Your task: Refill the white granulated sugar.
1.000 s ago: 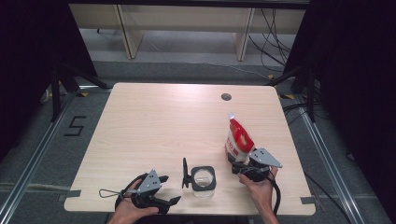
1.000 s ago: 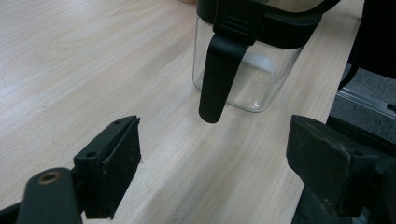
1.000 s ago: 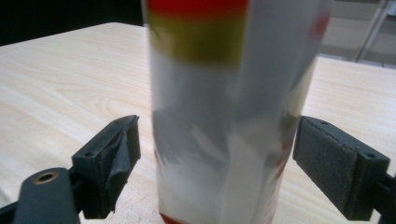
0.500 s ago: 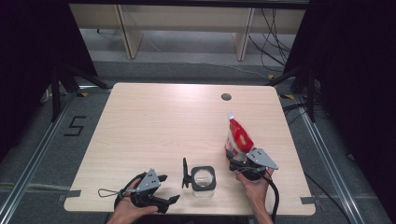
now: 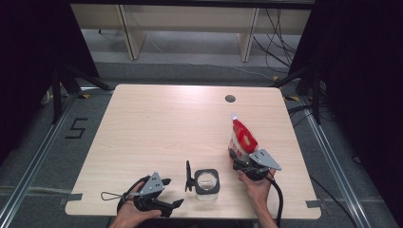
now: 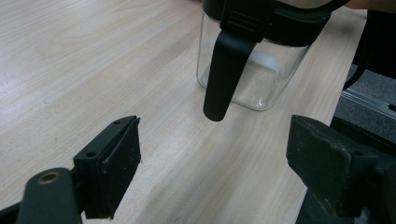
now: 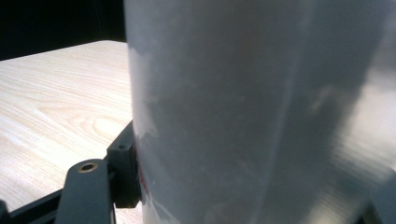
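Observation:
A red and white pouch [image 5: 241, 135] with a white cap stands on the table at the right. My right gripper [image 5: 239, 160] is around its base; the jaws have just been closing. In the right gripper view the pouch [image 7: 261, 107] fills the gap and the left pad [image 7: 124, 172] lies against it. A clear jar [image 5: 207, 183] with a black rim and a black hanging latch [image 6: 228, 65] stands near the front edge. My left gripper [image 5: 173, 194] rests on the table to the jar's left, open, with nothing between its jaws [image 6: 215, 172] and the jar [image 6: 261, 70] just ahead.
The light wooden table [image 5: 157, 123] has a round cable hole [image 5: 230, 99] at the back right. Grey floor with rails runs along both sides. Shelf legs and cables stand behind the far edge.
The right gripper's jaws have drawn in on the base of the pouch and the hand has edged slightly toward it. The left hand and the jar have not moved.

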Action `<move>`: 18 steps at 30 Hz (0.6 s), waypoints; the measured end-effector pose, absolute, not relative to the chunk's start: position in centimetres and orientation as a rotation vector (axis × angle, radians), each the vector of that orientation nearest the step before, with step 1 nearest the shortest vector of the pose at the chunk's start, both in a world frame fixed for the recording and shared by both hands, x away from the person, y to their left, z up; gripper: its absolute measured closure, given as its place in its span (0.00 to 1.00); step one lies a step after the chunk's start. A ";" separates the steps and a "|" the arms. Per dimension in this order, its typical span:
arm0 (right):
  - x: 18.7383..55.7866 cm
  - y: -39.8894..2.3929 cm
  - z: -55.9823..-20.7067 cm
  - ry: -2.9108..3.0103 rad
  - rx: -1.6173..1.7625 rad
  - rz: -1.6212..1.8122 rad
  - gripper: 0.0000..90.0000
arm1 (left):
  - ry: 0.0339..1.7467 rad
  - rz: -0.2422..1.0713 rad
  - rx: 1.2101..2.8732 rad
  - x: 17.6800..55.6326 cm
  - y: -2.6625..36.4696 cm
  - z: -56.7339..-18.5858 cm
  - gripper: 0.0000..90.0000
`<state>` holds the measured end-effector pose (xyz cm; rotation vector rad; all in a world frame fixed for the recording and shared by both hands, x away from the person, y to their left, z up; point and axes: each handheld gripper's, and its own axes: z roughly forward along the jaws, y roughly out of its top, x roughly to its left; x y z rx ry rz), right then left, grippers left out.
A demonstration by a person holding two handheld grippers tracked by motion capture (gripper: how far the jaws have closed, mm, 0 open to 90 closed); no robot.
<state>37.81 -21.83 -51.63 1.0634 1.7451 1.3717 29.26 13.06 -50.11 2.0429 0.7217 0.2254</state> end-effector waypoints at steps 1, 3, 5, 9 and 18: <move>37.8 -21.8 -51.6 1.745 1.063 1.372 0.35 | 0.707 0.244 2.076 29.4 13.2 -50.0 0.19; 38.1 -21.9 -51.6 1.753 1.029 1.372 0.36 | 0.717 0.227 2.055 29.3 13.1 -50.1 0.19; 38.2 -21.8 -51.7 1.744 1.024 1.381 0.37 | 0.713 0.240 2.068 29.3 13.2 -50.0 0.19; 38.4 -22.0 -51.6 1.754 1.027 1.391 0.40 | 0.721 0.224 2.045 29.3 13.1 -50.1 0.19; 38.0 -21.3 -51.3 1.792 0.962 1.348 0.42 | 0.713 0.227 2.048 29.3 13.3 -50.0 0.19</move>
